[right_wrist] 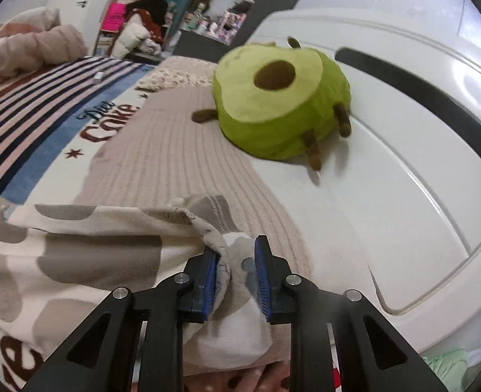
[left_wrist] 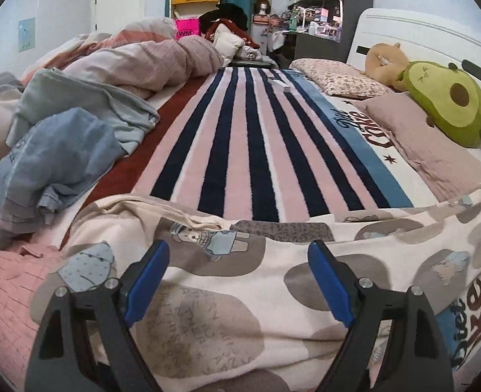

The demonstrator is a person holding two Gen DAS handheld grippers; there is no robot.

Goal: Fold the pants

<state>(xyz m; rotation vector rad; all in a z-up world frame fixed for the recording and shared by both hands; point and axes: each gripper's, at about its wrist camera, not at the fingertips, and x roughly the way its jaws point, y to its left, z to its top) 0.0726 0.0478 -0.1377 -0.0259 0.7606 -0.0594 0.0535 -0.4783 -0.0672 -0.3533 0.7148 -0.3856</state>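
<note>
The pants (left_wrist: 240, 281) are cream cloth with grey blotches and cartoon bears, spread across the near side of the bed. My left gripper (left_wrist: 237, 281) hovers just over them, its blue pads wide apart and nothing between them. In the right wrist view the end of the pants (right_wrist: 103, 254) reaches the ribbed pink pillow (right_wrist: 175, 163). My right gripper (right_wrist: 235, 274) has its jaws narrow around a bunched corner of the pants. The corner drapes over the left pad (right_wrist: 209, 281); the cloth lies loose between the pads and the right pad shows no squeeze on it.
A striped blanket (left_wrist: 250, 137) covers the bed. Blue garments (left_wrist: 54, 163) and a heap of quilts (left_wrist: 149, 62) lie at the left. An avocado plush (right_wrist: 273, 104) and a tan plush (left_wrist: 384, 62) rest against the white headboard (right_wrist: 404, 163). A floral pillow (left_wrist: 335, 78) lies beyond.
</note>
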